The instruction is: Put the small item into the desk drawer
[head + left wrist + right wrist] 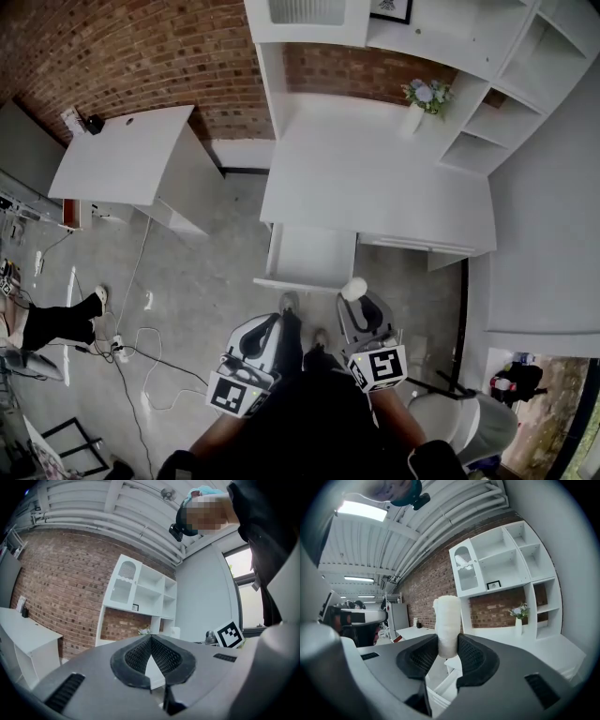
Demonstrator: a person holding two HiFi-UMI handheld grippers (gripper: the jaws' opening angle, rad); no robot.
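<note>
The small item (353,289) is a pale white, rough cylinder. It stands upright between the jaws of my right gripper (358,305), which is shut on its lower part; in the right gripper view the item (447,620) rises above that gripper's (448,645) black pads. The white desk (375,187) has its drawer (302,284) pulled open toward me, and the drawer's inside looks bare. The item hangs just right of the drawer's front corner. My left gripper (273,323) is held near the drawer's front edge, and in its own view the left gripper (150,641) is shut on nothing.
A second white table (131,155) stands at the left against the brick wall. A vase of flowers (417,103) sits at the desk's back, beside white shelves (497,84). Cables (141,347) trail over the concrete floor. A person's legs (56,323) show at far left.
</note>
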